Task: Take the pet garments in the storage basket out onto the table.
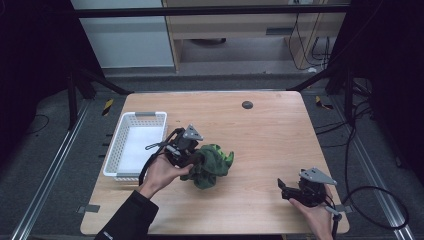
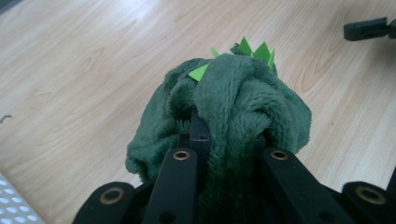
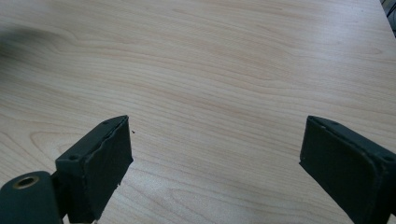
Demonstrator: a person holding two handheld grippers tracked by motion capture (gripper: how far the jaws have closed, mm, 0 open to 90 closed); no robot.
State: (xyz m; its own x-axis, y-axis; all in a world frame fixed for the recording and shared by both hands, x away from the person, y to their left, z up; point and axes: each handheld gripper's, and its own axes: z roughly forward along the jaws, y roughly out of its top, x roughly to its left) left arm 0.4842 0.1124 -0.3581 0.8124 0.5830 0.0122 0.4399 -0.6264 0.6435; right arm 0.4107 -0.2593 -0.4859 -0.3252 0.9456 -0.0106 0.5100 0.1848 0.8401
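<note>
A dark green plush toy (image 1: 212, 166) with bright green spikes sits bunched near the middle of the wooden table (image 1: 270, 140). My left gripper (image 1: 192, 160) is shut on the toy's near end; in the left gripper view the plush toy (image 2: 233, 112) bulges up between the two black jaws and hides their tips. My right gripper (image 1: 286, 189) hovers open near the table's front right corner. In the right gripper view its pads (image 3: 105, 168) stand wide apart over bare wood, with nothing between them.
A white perforated basket (image 1: 116, 150) stands at the table's left edge, just left of my left hand. A small dark round disc (image 1: 247, 104) lies at the far middle of the table. Black frame bars and cables surround the table.
</note>
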